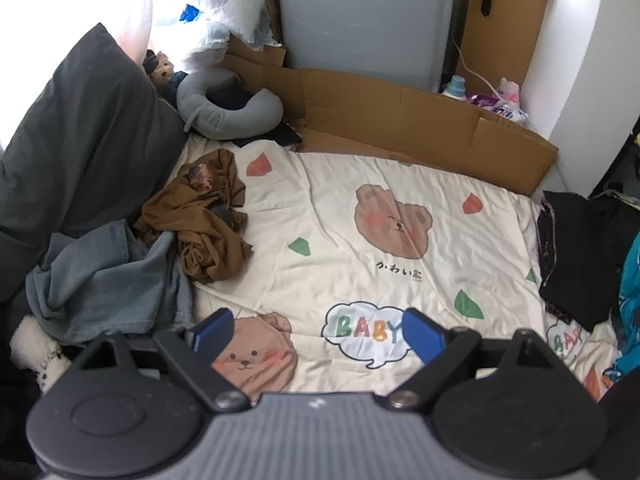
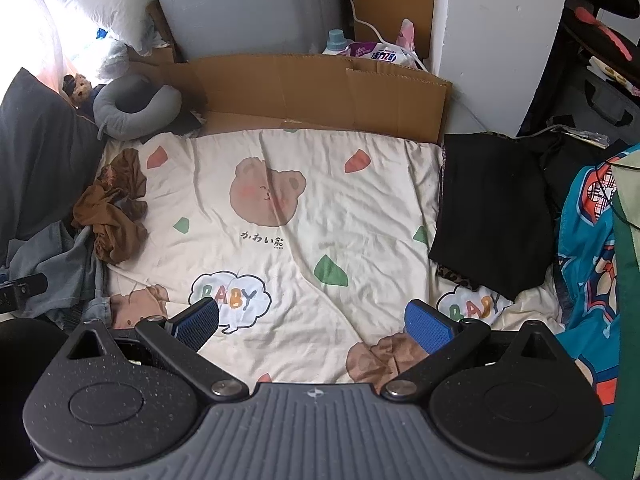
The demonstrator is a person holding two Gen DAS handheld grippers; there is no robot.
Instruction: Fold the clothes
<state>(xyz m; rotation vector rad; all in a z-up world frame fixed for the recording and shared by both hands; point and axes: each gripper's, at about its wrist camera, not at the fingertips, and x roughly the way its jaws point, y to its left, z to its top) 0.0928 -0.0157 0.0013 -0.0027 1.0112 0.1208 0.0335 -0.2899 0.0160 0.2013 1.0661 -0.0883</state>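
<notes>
A crumpled brown garment [image 1: 204,216] lies at the left of the cream bear-print blanket [image 1: 360,184], partly on top of a rumpled blue-grey garment [image 1: 108,280]. A flat folded black garment [image 1: 580,256] rests at the blanket's right edge. My left gripper [image 1: 316,328] hovers above the blanket's near part, its blue pads wide apart with nothing between them. My right gripper [image 2: 312,316] is also open and empty over the blanket [image 2: 320,184]. From it the brown garment [image 2: 116,208] is far left and the black garment [image 2: 492,208] is right.
A cardboard sheet [image 1: 400,120] stands along the far edge. A grey neck pillow [image 1: 224,108] and a dark pillow [image 1: 80,140] sit at the back left. Teal patterned cloth [image 2: 592,240] hangs at the right beside a white pillar [image 2: 492,40]. Bottles and packets [image 2: 360,48] stand behind the cardboard.
</notes>
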